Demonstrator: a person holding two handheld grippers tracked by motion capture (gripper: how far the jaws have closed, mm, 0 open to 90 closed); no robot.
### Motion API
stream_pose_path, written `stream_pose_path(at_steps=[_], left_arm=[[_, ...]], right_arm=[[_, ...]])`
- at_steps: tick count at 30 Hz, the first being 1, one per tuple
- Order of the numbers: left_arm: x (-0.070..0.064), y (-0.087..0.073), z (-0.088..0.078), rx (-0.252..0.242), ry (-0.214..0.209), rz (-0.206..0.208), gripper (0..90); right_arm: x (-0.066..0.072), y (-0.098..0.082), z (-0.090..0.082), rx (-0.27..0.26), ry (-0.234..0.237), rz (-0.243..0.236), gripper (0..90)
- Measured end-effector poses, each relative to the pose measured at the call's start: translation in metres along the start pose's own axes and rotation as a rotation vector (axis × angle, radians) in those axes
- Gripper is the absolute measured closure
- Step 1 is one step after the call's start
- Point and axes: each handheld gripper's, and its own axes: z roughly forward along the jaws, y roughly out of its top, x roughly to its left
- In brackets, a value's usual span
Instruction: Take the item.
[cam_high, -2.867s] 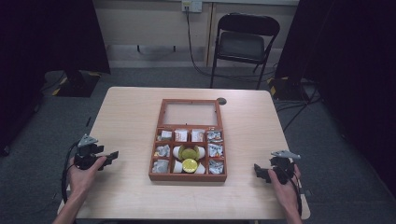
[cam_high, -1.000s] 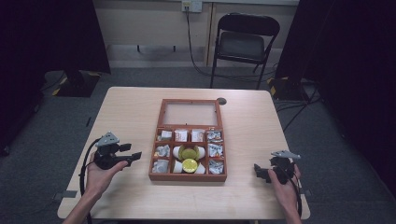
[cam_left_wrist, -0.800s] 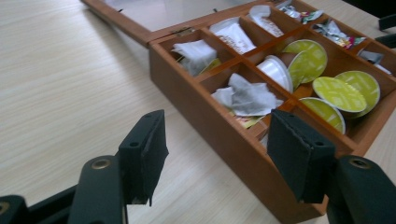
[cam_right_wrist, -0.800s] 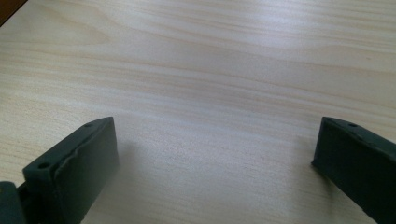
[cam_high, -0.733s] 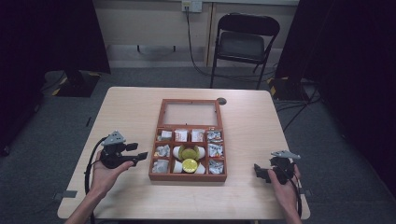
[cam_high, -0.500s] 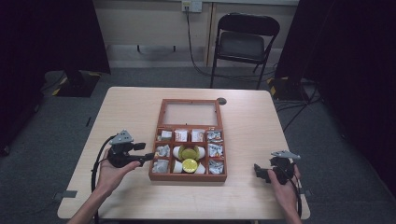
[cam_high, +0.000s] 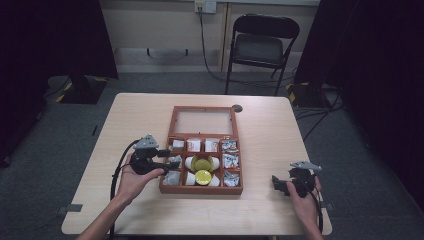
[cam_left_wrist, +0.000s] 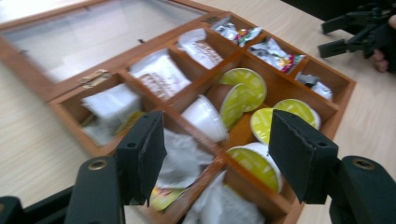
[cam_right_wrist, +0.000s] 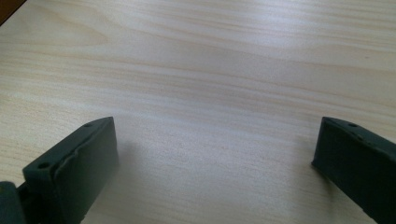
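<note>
Reddish-brown wooden box (cam_high: 170, 186); white cups (cam_left_wrist: 205, 117) with yellow-green lids (cam_left_wrist: 245, 86); white packets (cam_left_wrist: 161, 74) printed brown; silver wrappers (cam_left_wrist: 275, 52); pale wood-grain surface (cam_high: 270, 135); black claws, left (cam_left_wrist: 217, 154) and right (cam_right_wrist: 215, 158)

A reddish-brown wooden compartment box (cam_high: 201, 189) lies flat at the middle of the table, its glass-paned lid (cam_high: 204, 121) laid open on the far side. White paper sachets (cam_left_wrist: 159, 74) and foil packets (cam_left_wrist: 275, 53) are kept in the outer compartments; white capsules with yellow-green lids (cam_left_wrist: 236, 95) are clustered in the centre ones.
</note>
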Motion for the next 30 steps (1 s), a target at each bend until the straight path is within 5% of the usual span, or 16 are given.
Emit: stream_pose_path(at_steps=[12, 30], left_arm=[[-0.018, 0.019, 0.028, 0.024, -0.058, 0.050, 40.1], [-0.040, 0.022, 0.069, 0.130, -0.163, 0.104, 43.9]], right_arm=[[0.000, 0.000, 0.000, 0.000, 0.000, -0.001, 0.0], [0.000, 0.000, 0.000, 0.000, 0.000, 0.000, 0.0]])
